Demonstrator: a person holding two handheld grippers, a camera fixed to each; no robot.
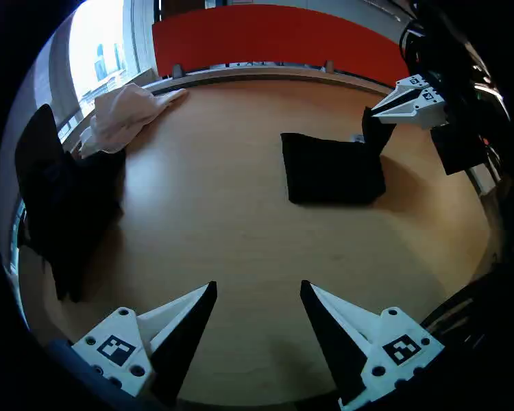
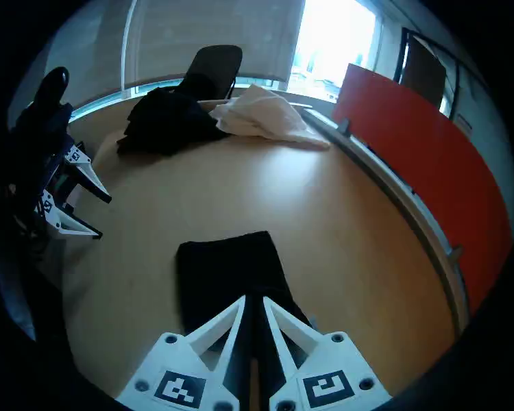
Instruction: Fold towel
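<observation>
A black towel [image 1: 329,175] lies folded on the wooden table [image 1: 223,226], right of the middle. My right gripper [image 1: 375,115] is shut on the towel's far right corner and lifts that corner slightly. In the right gripper view the fingers of my right gripper [image 2: 253,300] stand nearly together with dark cloth between them, over the black towel [image 2: 223,270]. My left gripper [image 1: 257,286] hovers open above bare table, well short of the towel, and holds nothing. It also appears far to the left as the left gripper [image 2: 105,218], open.
A pale pink cloth pile [image 1: 123,113] and a black cloth pile [image 1: 72,198] lie at the table's left side. A red partition [image 1: 277,34] runs along the far edge. A dark chair [image 2: 212,68] stands behind the piles, by the window.
</observation>
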